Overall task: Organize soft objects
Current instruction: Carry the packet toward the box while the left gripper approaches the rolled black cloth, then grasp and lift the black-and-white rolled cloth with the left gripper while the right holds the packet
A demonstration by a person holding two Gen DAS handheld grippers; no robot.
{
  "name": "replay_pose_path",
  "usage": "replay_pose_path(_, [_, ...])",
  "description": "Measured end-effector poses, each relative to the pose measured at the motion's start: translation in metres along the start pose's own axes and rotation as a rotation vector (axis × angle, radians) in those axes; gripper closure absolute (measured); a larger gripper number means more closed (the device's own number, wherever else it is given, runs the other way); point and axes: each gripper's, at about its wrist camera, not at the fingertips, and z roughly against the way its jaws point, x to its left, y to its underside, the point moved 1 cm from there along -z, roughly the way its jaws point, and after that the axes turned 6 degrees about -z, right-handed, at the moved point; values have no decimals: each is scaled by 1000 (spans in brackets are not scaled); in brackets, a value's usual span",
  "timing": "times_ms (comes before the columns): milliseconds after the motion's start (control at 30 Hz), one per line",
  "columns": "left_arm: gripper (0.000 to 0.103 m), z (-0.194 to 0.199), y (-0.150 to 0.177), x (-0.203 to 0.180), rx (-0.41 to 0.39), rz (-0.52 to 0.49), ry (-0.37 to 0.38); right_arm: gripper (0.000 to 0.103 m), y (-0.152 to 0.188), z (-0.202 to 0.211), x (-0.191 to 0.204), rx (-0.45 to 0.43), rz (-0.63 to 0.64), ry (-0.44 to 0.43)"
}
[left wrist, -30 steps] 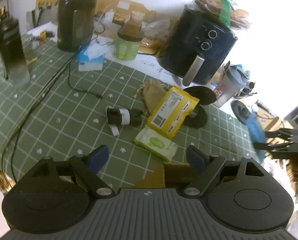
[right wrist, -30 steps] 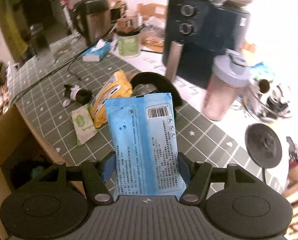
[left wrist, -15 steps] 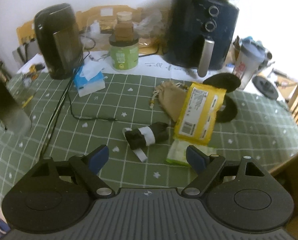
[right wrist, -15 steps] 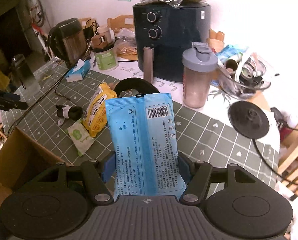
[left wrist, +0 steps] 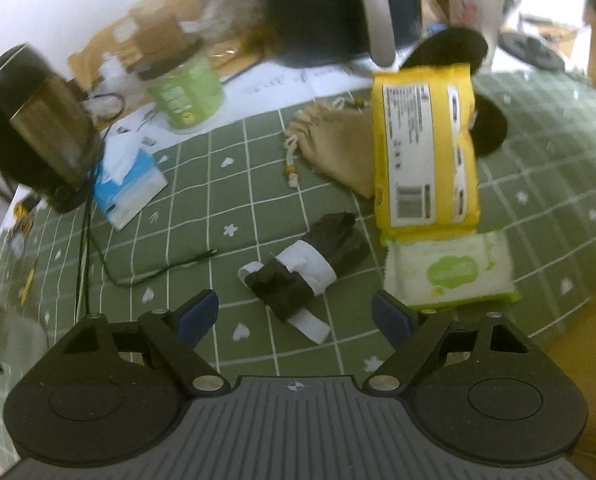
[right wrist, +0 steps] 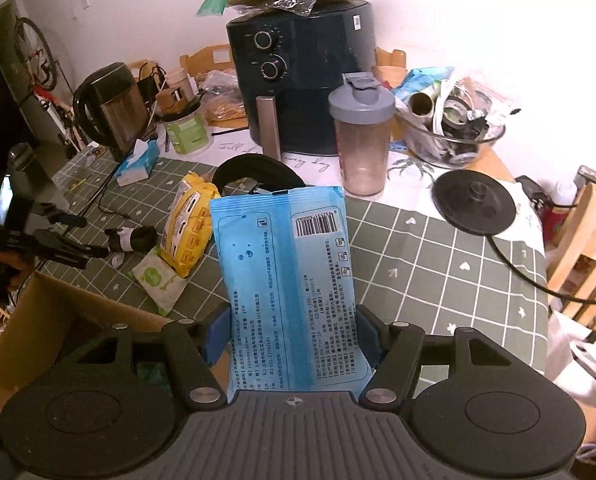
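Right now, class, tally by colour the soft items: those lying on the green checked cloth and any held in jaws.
Yellow pack: 1
Green-and-white wipes pack: 1
Black roll with white band: 1
Tan drawstring pouch: 1
Blue pack, held: 1
Total: 5

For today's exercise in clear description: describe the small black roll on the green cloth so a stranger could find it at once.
Start at the big dark air fryer and come forward onto the green checked tablecloth. Just left of the yellow packet lies the black roll. Unlike the flat packets beside it, it is a dark cylinder with a white band around its middle.
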Motion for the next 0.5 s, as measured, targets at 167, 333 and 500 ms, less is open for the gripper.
replay_pose_path(167, [20, -27, -8, -2, 24, -91, 14, 36, 9, 8, 0, 1, -17, 21])
replay_pose_path(333, [31, -52, -16, -4, 61, -174, 26, 36, 19, 15, 0, 2, -38, 44])
replay_pose_path(500, [49, -68, -19, -6, 75, -215, 48, 36, 27, 21, 4, -1, -51, 62])
